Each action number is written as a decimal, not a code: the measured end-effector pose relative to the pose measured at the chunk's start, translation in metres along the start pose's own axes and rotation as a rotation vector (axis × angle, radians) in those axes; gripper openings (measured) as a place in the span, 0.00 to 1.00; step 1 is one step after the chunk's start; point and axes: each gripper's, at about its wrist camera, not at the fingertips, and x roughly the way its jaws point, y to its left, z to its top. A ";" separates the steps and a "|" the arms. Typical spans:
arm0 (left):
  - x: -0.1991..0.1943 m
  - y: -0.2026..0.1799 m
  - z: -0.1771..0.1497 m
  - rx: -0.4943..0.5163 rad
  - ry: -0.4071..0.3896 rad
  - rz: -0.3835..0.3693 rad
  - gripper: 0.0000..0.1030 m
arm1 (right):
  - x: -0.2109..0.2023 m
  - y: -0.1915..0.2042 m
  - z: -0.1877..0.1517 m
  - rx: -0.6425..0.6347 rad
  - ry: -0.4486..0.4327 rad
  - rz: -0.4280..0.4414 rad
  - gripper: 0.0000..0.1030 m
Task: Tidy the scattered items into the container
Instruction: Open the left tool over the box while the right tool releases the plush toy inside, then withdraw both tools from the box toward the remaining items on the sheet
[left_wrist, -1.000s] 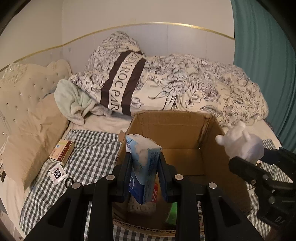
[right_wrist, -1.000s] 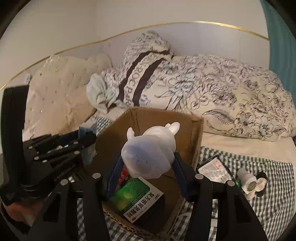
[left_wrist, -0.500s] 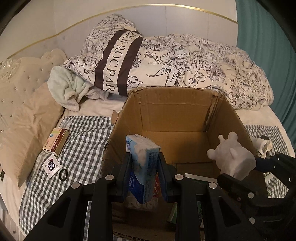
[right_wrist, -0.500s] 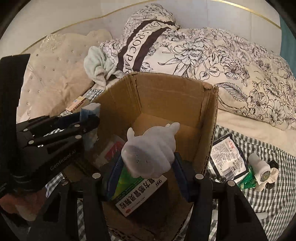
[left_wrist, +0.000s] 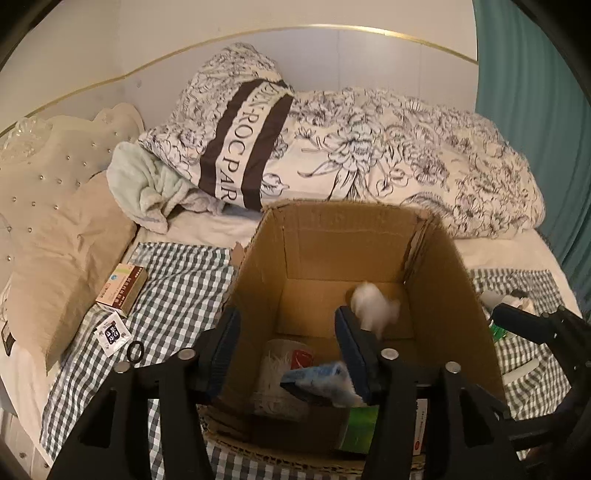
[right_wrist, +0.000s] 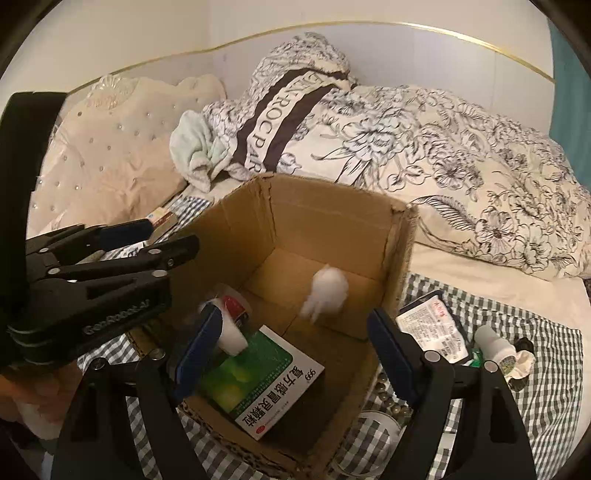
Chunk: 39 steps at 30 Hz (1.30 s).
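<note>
I am looking at a bed (left_wrist: 221, 229) standing against a pale panelled wall (left_wrist: 332, 62) with a thin gold trim line (left_wrist: 258, 33) curving across it. A cream tufted headboard (left_wrist: 48, 166) is sitting on the left — studded, scalloped. A floral duvet (left_wrist: 424, 158) is lying heaped at the back, a green-checked cloth (left_wrist: 177, 291) is covering the mattress, and a teal curtain (left_wrist: 532, 110) is hanging at right. Light is dim and warm.

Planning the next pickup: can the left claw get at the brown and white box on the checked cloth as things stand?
Probably yes. The left claw is opening with nothing pressed between its pads, and the box lies uncovered on the cloth, left of the carton, with nothing in between.
</note>
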 end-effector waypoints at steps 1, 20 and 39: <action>-0.004 0.000 0.001 -0.002 -0.008 0.002 0.65 | -0.004 -0.002 0.000 0.006 -0.007 -0.003 0.79; -0.063 -0.041 0.007 0.021 -0.125 -0.022 1.00 | -0.086 -0.048 -0.007 0.143 -0.158 -0.078 0.91; -0.107 -0.112 0.001 0.100 -0.179 -0.088 1.00 | -0.149 -0.094 -0.036 0.222 -0.210 -0.126 1.00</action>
